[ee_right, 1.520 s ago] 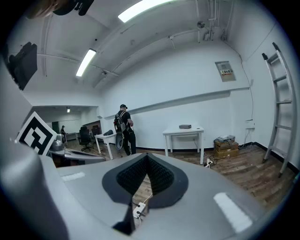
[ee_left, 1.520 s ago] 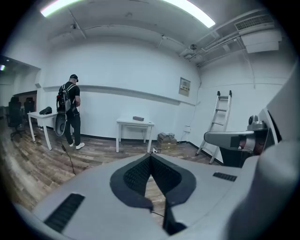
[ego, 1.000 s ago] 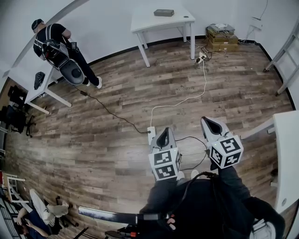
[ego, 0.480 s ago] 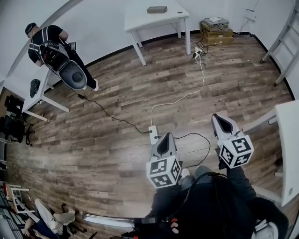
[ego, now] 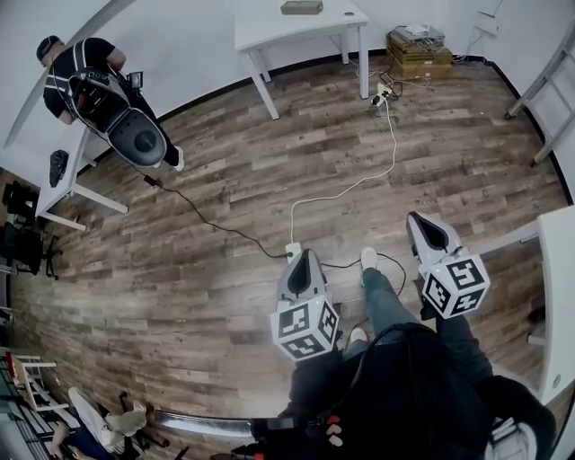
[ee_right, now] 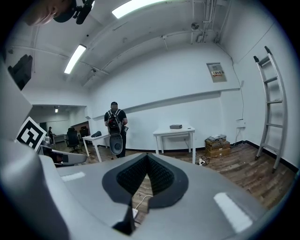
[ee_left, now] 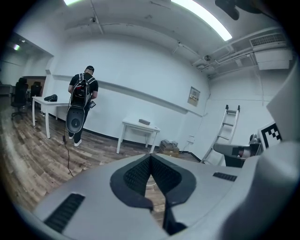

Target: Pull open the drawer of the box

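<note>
Jaws meet on left gripper (ego: 303,256), right gripper (ego: 416,220); box (ego: 301,7) lies along table (ego: 266,29).

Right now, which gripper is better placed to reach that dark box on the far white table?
Left, marginally: the left gripper points straight at the box; the right gripper sits off to one side. Both shut, empty, far away.

Floor (ego: 225,180): brown wood planks, streaky grain. Wall (ego: 180,45) white. Table (ego: 269,27) white, w/ dark grey box (ego: 301,7). Left gripper (ego: 302,257) & right gripper (ego: 420,222): light grey shells, black ribbed pads (ee_left: 136,178); marker cubes (ego: 305,328) white w/ black square patterns. One cable (ego: 359,184) white, another (ego: 207,220) black. Cartons (ego: 418,45) tan. Person (ego: 81,58) at back: black clothes.
</note>
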The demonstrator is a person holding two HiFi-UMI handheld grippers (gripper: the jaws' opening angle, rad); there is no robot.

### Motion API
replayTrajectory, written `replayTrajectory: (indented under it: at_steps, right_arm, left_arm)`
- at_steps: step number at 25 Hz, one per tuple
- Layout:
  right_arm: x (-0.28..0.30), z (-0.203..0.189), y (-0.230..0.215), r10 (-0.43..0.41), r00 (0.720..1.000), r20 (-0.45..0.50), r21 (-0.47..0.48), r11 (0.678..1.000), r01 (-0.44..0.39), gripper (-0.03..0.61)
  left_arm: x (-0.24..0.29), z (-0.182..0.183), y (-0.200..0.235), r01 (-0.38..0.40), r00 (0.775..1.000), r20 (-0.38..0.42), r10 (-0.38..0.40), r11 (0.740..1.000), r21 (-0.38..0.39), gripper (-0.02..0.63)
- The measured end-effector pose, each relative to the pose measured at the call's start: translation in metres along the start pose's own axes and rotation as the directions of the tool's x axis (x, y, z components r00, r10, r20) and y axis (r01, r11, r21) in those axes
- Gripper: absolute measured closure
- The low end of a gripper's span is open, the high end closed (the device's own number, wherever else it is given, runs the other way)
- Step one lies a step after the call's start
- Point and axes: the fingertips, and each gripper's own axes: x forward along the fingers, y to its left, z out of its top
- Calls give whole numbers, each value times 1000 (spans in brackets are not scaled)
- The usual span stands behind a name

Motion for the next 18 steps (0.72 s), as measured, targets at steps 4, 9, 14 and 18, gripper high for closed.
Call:
replayTrajectory:
  at_steps: [4,9,14,18]
  right_arm:
    - [81,28,-33,32,999,-1,-13,999,-32,586]
    - [184,90,-85,78,997,17,-47,996,-77,586]
    - [263,130,-136,107,994,23,-64,992,-105,586]
    - [312,142,-166,111,994,18,-43,993,-110,586]
  left_arm:
    - [75,36,12,-44,999,17,44,999,13,620]
    - [186,112,7,-59,997,54,57,998,37,619]
    - [280,153,-7,-46,997,56,44,998,40,618]
    - [340,164,-17,-19,999,27,18,999,30,619]
